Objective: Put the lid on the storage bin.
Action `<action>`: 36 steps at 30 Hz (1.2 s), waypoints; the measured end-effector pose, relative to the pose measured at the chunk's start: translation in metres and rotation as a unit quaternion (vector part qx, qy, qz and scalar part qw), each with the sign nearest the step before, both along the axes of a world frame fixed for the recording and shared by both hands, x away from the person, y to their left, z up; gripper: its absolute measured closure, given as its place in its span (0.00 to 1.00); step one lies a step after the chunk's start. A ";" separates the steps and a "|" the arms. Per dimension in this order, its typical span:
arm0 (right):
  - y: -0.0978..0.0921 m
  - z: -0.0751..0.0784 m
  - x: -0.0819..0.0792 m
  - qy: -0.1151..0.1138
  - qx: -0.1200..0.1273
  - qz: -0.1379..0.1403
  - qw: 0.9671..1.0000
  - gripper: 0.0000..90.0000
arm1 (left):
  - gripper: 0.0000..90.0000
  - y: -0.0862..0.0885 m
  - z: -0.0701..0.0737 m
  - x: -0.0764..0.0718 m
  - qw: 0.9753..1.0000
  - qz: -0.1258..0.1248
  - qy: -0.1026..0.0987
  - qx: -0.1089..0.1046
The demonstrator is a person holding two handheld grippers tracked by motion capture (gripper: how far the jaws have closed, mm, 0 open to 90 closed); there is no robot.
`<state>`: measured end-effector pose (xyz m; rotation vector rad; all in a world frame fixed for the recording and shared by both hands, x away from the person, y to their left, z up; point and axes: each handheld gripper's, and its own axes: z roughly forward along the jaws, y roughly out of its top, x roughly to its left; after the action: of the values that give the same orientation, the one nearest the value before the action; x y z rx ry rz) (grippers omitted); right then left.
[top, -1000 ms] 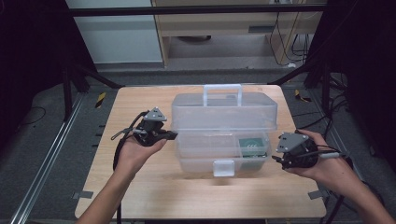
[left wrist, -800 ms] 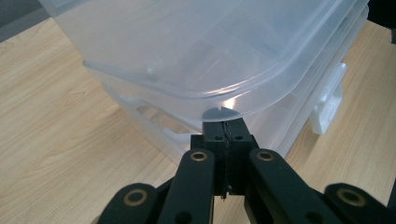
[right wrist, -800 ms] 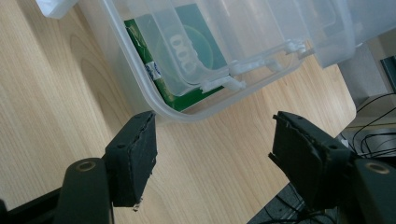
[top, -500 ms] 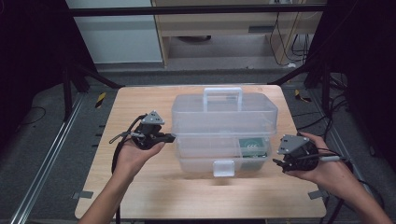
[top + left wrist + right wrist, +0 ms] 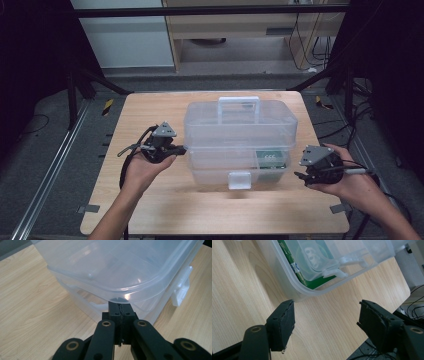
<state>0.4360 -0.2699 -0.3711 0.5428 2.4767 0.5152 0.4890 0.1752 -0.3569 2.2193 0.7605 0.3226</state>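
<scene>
— Where did the box sit?

— In the middle of the wooden table, a clear plastic one with a lid, a white handle lying on top and a white latch on the near side. Something green showed through the wall at its right end; in the right gripper view it lay flat inside the box, near a corner, under a clear inner tray.

— And the left gripper?

— It was held in the person's left hand, at the left end of the box. In the left gripper view its jaws were pressed together with no gap, their tips just under the lid's overhanging rim. Whether they touched the rim could not be told.

— Was anything between them?

— Nothing could be seen there.

— The right gripper?

— It was in the right hand, near the right end of the box but apart from it, over the table's near right part. In its own view the jaws stood spread wide, bare wood between them, and the box's rounded corner lay just beyond the left one.
</scene>
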 end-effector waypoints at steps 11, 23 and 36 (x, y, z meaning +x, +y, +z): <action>-0.002 -0.002 0.001 0.003 0.002 -0.004 1.000 0.31 | 1.00 0.001 -0.013 -0.005 1.000 0.002 0.007 -0.010; -0.003 -0.013 0.002 -0.001 0.010 -0.017 1.000 0.29 | 1.00 0.005 -0.019 -0.007 1.000 -0.003 0.007 0.018; -0.019 -0.018 0.013 -0.011 0.009 -0.069 0.998 0.26 | 0.98 0.061 -0.039 0.016 0.993 0.066 0.012 0.097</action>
<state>0.4489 -0.2893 -0.3888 0.7055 2.3959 0.4860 0.5048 0.2359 -0.3963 2.3620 0.9260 0.4526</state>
